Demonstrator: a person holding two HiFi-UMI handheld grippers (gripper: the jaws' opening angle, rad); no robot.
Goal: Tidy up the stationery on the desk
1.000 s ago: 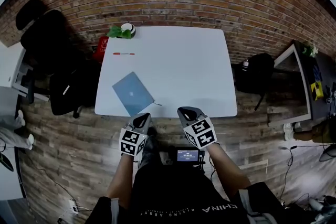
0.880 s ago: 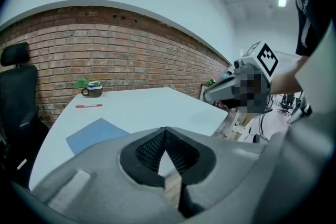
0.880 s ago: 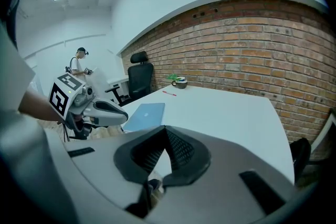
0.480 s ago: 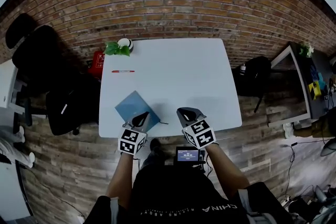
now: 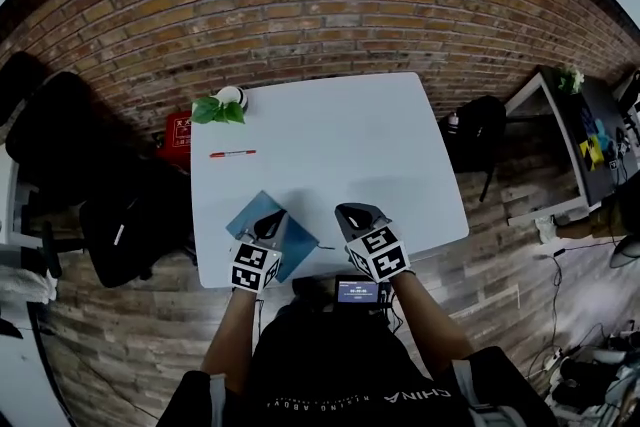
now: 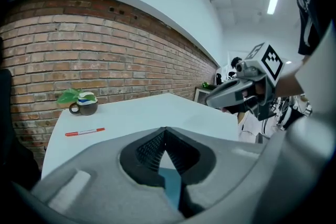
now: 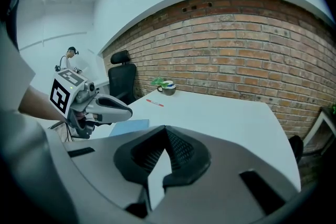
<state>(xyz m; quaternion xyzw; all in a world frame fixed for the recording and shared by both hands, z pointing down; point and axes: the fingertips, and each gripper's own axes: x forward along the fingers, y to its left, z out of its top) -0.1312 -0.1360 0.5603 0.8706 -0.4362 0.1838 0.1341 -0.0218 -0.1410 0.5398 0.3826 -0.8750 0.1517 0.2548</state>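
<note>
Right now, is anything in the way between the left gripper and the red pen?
Nothing visible. The left gripper, jaws shut, is over the blue notebook; beyond it only bare table reaches the red pen. The mug stands farther back.

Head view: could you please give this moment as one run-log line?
left gripper: jaws shut, over blue notebook | right gripper: jaws shut, empty | red pen: untouched

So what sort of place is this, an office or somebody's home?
Most likely an office or studio workspace: a white desk stands against a bare brick wall, a black office chair sits beside it, and a pen and blue notebook lie on the desk.
</note>
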